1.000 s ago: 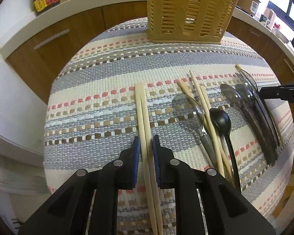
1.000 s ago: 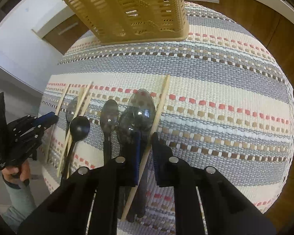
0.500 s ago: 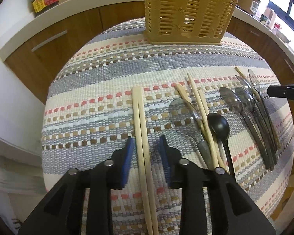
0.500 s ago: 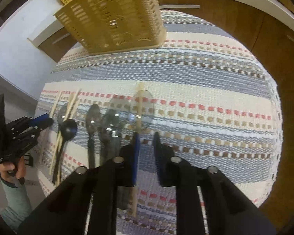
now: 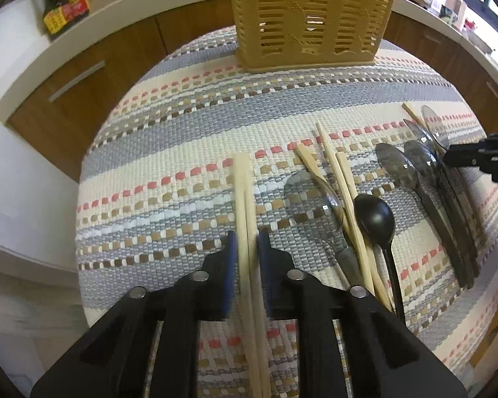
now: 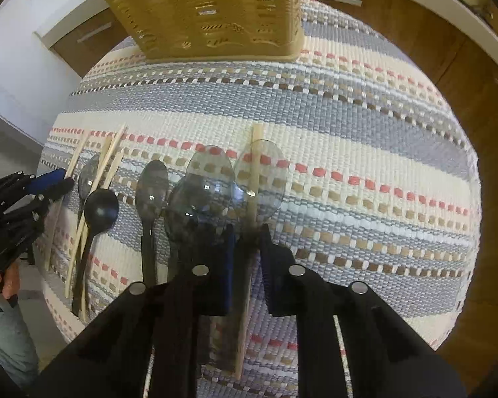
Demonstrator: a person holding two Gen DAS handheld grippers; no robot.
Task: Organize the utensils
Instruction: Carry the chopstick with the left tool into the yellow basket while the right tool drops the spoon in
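Overall, a striped woven mat (image 5: pixel 189 139) carries everything. A tan slotted basket (image 5: pixel 310 16) stands at its far edge, with a dark sauce bottle (image 5: pixel 64 3) on the counter beyond, to the left. Along the near half, left to right, lie a pair of chopsticks (image 5: pixel 244 195), a clear spoon (image 5: pixel 310 195) crossed by loose chopsticks (image 5: pixel 343 192), a black spoon (image 5: pixel 375 219), then a cluster of dark spoons (image 5: pixel 425 179) towards the right edge. The left gripper (image 5: pixel 247 248) is closing, its blue pads against the chopstick pair. The right gripper (image 6: pixel 247 242) is closing around a tinted clear spoon (image 6: pixel 260 172) lying over a single chopstick (image 6: pixel 257 165); whether its pads press is unclear.
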